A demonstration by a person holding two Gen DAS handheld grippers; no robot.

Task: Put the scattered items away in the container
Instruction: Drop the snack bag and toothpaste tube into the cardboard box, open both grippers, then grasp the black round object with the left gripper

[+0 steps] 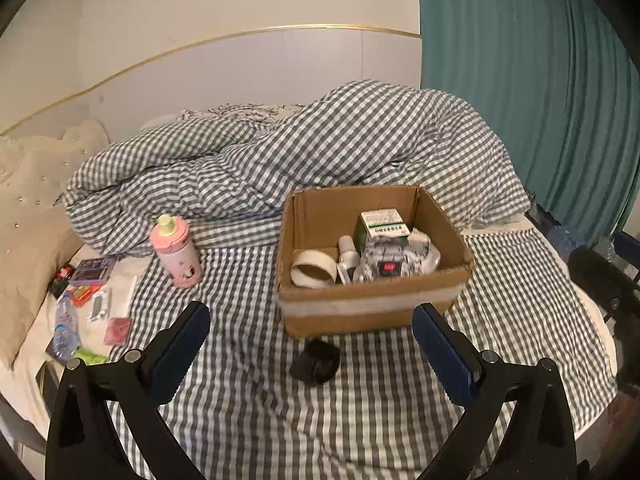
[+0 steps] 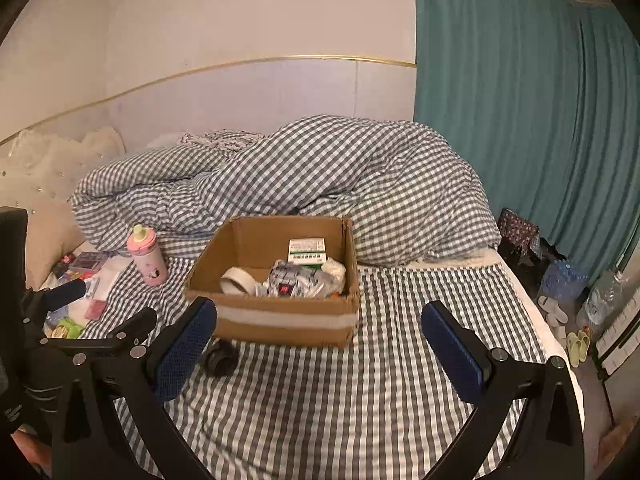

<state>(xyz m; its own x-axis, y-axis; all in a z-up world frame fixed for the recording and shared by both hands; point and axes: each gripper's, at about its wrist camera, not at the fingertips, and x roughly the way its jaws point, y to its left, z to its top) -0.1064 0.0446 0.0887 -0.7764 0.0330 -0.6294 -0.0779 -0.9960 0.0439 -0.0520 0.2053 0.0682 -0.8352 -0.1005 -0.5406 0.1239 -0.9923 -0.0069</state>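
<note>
An open cardboard box (image 1: 372,308) stands on the checked bed; it also shows in the right wrist view (image 2: 280,322). It holds a tape roll (image 1: 314,270), a green-white carton (image 1: 384,224) and a grey pack. A small black object (image 1: 316,362) lies on the sheet just in front of the box, also in the right wrist view (image 2: 219,358). A pink bottle (image 1: 176,252) stands upright left of the box. My left gripper (image 1: 312,344) is open and empty above the black object. My right gripper (image 2: 320,344) is open and empty before the box.
Small packets and a plastic bottle (image 1: 88,304) lie scattered at the bed's left edge beside a beige pillow (image 1: 32,240). A bunched checked duvet (image 1: 300,152) lies behind the box. A teal curtain (image 2: 540,100) hangs right, with bottles and slippers (image 2: 576,344) on the floor.
</note>
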